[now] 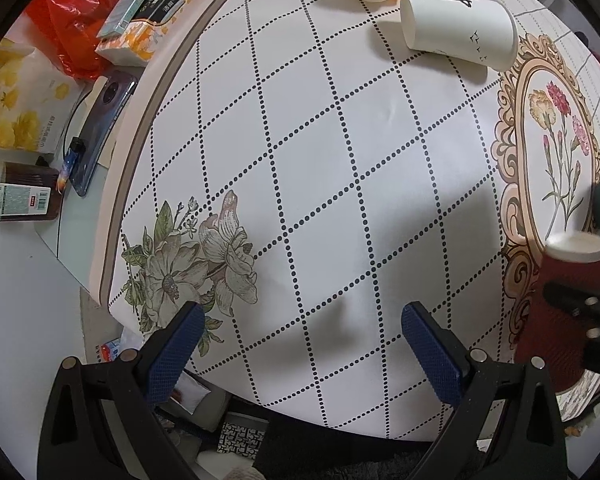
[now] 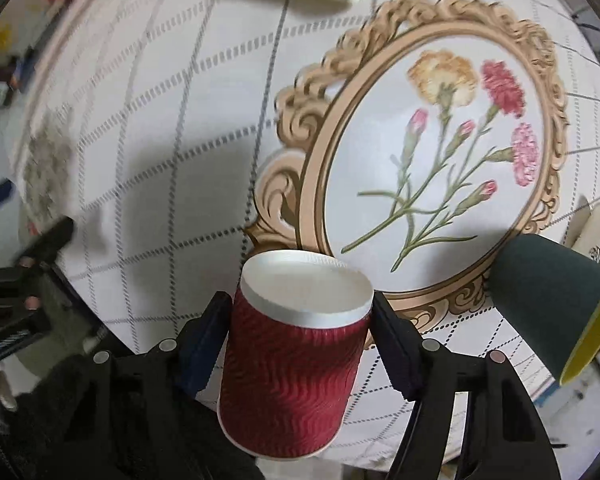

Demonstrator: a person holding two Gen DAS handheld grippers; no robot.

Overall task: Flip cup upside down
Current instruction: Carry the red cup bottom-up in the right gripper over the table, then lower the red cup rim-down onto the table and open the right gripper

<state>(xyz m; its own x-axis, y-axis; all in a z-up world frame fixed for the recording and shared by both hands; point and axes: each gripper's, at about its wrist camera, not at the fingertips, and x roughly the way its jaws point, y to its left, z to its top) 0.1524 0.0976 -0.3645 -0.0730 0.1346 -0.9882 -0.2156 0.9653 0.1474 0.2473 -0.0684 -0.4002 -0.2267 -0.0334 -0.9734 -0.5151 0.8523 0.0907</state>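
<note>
Here, red cup (image 2: 296, 360) inverted, between right hand-held gripper (image 2: 300, 344) fingers

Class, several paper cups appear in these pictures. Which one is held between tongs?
The red ribbed cup, gripped by the right tongs, white base facing the camera. The white cups and the dark green cup lie loose on the tablecloth.

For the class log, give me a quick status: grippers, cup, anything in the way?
Left gripper open, empty. Right gripper shut on red ribbed cup, white base facing the camera. Dark green cup lying close on the right.
</note>
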